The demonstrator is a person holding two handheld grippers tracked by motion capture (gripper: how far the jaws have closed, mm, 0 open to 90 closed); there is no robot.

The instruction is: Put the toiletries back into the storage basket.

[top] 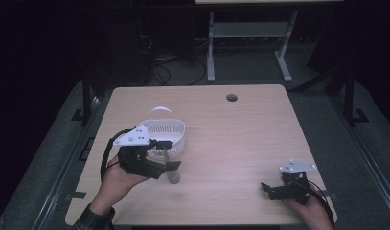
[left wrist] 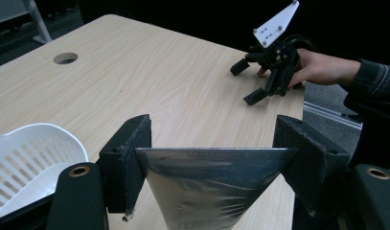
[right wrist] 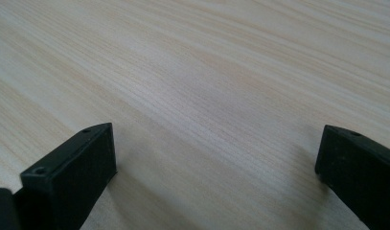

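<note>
My left gripper (top: 169, 155) is shut on a silvery foil packet (left wrist: 214, 187); both pads press on its side edges just under the serrated top. The packet (top: 173, 176) hangs narrowing downward, just off the near side of a white slotted basket (top: 166, 136). A rim of that basket (left wrist: 34, 153) shows at the left of the left gripper view. My right gripper (top: 268, 190) rests low at the table's near right corner, open, with only bare wood between its jaws (right wrist: 216, 143). The left gripper view shows it (left wrist: 250, 81) farther off, held by a hand.
The light wooden table (top: 231, 143) has a round cable hole (top: 232, 97) near its far edge. A thin white curved strip (top: 159, 110) stands behind the basket. Beyond the table are a dark floor, cables and a grey desk frame (top: 250, 33).
</note>
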